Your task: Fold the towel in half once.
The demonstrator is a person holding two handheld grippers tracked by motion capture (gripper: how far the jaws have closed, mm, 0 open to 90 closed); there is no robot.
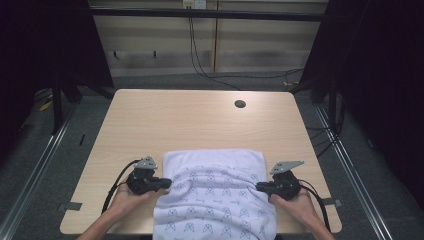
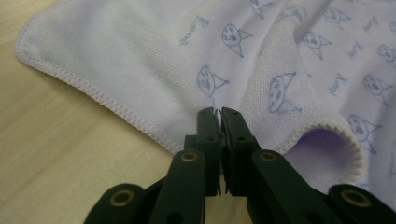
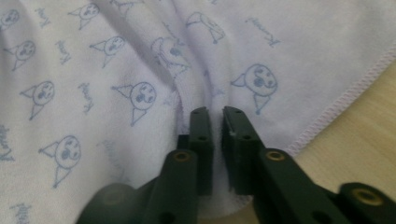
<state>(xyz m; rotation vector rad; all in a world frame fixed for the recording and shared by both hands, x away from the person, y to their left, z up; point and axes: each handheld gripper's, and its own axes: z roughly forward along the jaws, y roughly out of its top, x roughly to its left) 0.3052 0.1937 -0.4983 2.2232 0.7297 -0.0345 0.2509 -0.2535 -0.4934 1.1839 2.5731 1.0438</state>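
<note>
I'm pinching the towel (image 1: 215, 192) in both tongs, left (image 1: 169, 183) and right (image 1: 259, 187), but shallow bites risk it slipping free.

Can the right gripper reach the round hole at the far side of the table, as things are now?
Probably not now: the right gripper is shut on the towel at the near edge, and the hole is far across bare wood. Nothing blocks the way.

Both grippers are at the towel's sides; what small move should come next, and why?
Probably lift both pinched edges together and carry them forward for a fold. The left gripper and right gripper each look closed on the towel, which lies bunched on the table.
</note>
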